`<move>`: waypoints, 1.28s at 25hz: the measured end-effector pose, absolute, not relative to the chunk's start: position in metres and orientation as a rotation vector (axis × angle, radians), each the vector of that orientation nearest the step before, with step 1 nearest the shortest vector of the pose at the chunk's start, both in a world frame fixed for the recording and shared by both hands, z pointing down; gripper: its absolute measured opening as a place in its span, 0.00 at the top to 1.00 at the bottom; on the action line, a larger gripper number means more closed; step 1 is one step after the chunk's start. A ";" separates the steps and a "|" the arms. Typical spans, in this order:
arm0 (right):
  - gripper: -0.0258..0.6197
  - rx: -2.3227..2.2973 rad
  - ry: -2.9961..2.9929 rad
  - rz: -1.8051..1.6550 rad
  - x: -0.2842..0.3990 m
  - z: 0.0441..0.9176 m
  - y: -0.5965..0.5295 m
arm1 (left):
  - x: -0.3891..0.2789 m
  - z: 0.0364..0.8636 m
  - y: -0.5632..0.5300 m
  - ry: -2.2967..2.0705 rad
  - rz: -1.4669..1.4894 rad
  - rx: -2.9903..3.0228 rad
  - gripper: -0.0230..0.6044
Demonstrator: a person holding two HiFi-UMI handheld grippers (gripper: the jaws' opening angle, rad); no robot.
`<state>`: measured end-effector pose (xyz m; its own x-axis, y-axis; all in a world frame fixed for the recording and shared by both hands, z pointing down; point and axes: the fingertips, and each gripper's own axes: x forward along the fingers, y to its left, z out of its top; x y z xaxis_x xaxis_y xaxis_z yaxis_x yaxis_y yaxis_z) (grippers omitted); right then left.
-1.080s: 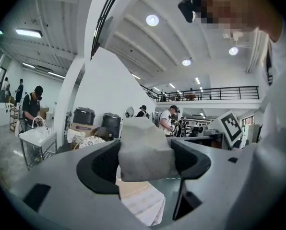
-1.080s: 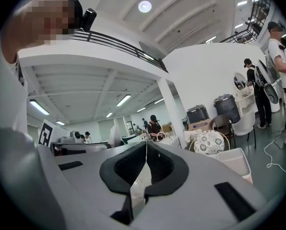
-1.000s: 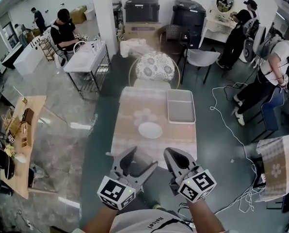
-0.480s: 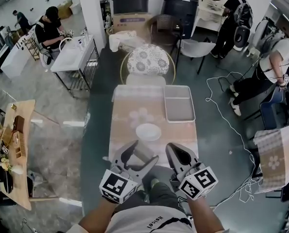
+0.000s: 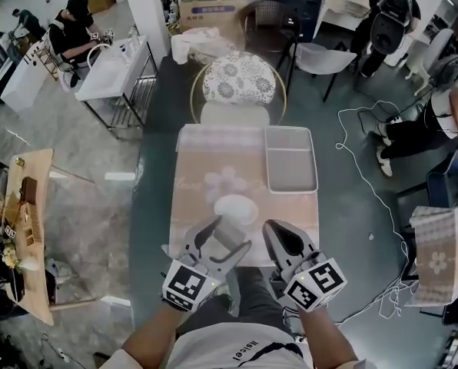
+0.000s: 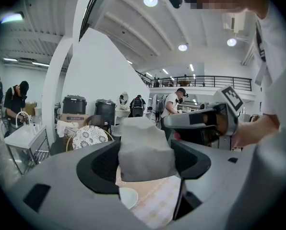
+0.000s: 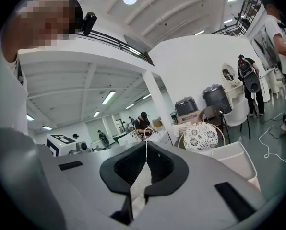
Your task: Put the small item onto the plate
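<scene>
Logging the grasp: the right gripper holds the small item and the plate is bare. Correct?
Not quite: the left gripper holds the item, as the left gripper view shows; the right gripper is shut on nothing. The plate is bare.

The worktop wears a pale pink cloth with a faint chequer and a white flower print. The plate is white and the tray is pale grey. The small item is light grey. The left gripper and right gripper are grey with black pads, and their marker cubes show black-and-white squares. The chair cushion is white with grey floral rosettes.
</scene>
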<state>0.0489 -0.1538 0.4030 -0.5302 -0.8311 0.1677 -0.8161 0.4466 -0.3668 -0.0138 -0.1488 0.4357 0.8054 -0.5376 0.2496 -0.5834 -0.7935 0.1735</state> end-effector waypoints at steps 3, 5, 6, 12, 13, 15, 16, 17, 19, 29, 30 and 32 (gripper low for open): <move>0.94 -1.498 2.652 -0.671 0.051 0.419 -0.170 | -0.008 0.451 -0.166 -0.858 0.306 2.747 0.44; 0.94 -1.503 2.652 -0.701 0.054 0.433 -0.179 | -0.004 0.463 -0.176 -0.854 0.333 2.753 0.44; 0.94 -1.508 2.649 -0.716 0.055 0.440 -0.183 | -0.002 0.470 -0.181 -0.854 0.349 2.754 0.44; 0.94 -1.558 2.624 -0.730 0.062 0.488 -0.204 | 0.007 0.530 -0.200 -0.831 0.441 2.746 0.44; 0.94 -1.565 2.622 -0.731 0.063 0.497 -0.206 | 0.009 0.540 -0.202 -0.818 0.444 2.745 0.44; 0.94 -1.574 2.620 -0.737 0.062 0.514 -0.210 | 0.012 0.559 -0.206 -0.801 0.451 2.740 0.44; 0.94 -1.577 2.619 -0.741 0.061 0.521 -0.211 | 0.013 0.569 -0.208 -0.798 0.462 2.737 0.44; 0.94 -1.580 2.618 -0.745 0.061 0.529 -0.212 | 0.013 0.579 -0.210 -0.796 0.478 2.732 0.44; 0.94 -1.583 2.615 -0.756 0.060 0.544 -0.213 | 0.013 0.599 -0.212 -0.793 0.512 2.722 0.44; 0.94 -1.638 2.588 -0.782 0.068 0.610 -0.223 | 0.023 0.686 -0.220 -0.742 0.647 2.717 0.44; 0.94 -1.643 2.592 -0.781 0.068 0.615 -0.223 | 0.025 0.691 -0.219 -0.735 0.657 2.718 0.44; 0.94 -1.650 2.594 -0.785 0.069 0.625 -0.224 | 0.027 0.701 -0.220 -0.722 0.681 2.723 0.44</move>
<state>0.0687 -0.2239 0.6245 -0.4587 -0.8423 0.2832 -0.8580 0.3369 -0.3876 0.0270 -0.2198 0.7009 0.7690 -0.4049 0.4946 -0.5178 -0.8483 0.1107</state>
